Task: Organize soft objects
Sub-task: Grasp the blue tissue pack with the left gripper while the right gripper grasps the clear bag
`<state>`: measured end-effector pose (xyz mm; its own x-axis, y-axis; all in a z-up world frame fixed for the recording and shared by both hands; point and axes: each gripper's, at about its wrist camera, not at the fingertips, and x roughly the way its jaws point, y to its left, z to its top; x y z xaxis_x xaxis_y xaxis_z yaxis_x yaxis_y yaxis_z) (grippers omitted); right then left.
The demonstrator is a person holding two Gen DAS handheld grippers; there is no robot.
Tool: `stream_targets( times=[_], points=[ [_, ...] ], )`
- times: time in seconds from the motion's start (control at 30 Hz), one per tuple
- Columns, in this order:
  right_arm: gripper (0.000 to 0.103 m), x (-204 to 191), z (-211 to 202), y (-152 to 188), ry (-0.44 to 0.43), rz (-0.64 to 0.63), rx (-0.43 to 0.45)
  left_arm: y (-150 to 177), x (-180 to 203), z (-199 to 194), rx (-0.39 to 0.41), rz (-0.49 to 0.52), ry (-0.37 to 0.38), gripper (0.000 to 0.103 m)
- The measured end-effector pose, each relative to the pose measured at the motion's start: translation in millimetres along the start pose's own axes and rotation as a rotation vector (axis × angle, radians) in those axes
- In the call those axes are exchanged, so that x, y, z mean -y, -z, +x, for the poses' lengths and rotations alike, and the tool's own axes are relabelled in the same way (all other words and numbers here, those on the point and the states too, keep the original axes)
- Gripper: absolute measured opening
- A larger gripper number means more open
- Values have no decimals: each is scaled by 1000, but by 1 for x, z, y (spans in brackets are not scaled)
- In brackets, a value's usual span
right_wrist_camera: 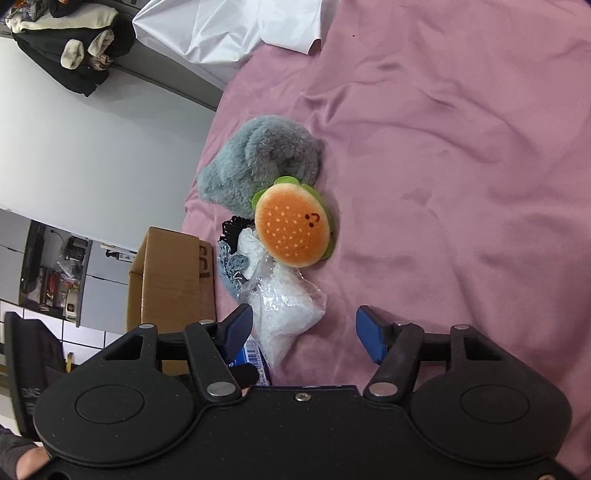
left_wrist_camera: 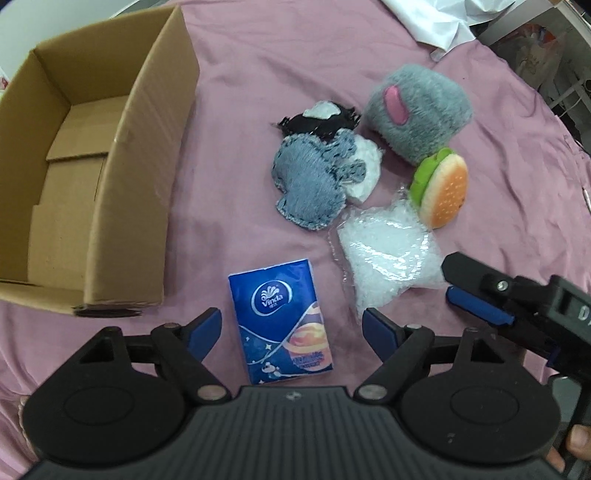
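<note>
On the pink sheet lie a blue Vinda tissue pack [left_wrist_camera: 282,319], a denim stuffed piece [left_wrist_camera: 314,177], a black fringed piece [left_wrist_camera: 321,122], a grey plush [left_wrist_camera: 417,110], a burger plush [left_wrist_camera: 441,188] and a clear plastic bag [left_wrist_camera: 388,254]. My left gripper [left_wrist_camera: 291,328] is open, its fingers on either side of the tissue pack. My right gripper [right_wrist_camera: 304,328] is open and empty, just short of the plastic bag [right_wrist_camera: 288,306], with the burger plush [right_wrist_camera: 293,225] and grey plush [right_wrist_camera: 258,166] beyond. It also shows in the left wrist view [left_wrist_camera: 476,291], beside the bag.
An open, empty cardboard box [left_wrist_camera: 107,155] stands on the left of the sheet; it shows in the right wrist view [right_wrist_camera: 170,277] too. White crumpled sheeting [left_wrist_camera: 443,22] lies at the far edge. The sheet to the right of the toys is bare.
</note>
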<state>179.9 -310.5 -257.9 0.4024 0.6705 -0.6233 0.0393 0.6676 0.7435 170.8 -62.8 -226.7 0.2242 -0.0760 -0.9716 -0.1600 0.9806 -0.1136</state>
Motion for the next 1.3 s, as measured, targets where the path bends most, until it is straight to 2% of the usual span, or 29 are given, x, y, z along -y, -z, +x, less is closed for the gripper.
stream_targets(
  times=[0.33, 0.43, 0.53, 0.6, 0.93, 1.3],
  points=[
    [60, -7, 17, -6, -12, -27, -15, 0, -9, 20, -6, -44, -9, 64],
    [57, -8, 19, -6, -10, -36, -19, 2, -11, 20, 7, -54, -2, 54],
    [45, -8, 20, -5, -2, -48, -25, 3, -13, 16, 12, -54, -1, 52],
    [41, -8, 21, -4, -4, -44, -32, 4, -12, 10, 19, -46, -4, 52],
    [34, -23, 7, 3, -15, -98, 5, 4, -7, -43, 75, 41, -5, 52],
    [29, -42, -17, 15, -31, -138, 71, 6, -15, -92, 147, 88, 37, 52]
  ],
)
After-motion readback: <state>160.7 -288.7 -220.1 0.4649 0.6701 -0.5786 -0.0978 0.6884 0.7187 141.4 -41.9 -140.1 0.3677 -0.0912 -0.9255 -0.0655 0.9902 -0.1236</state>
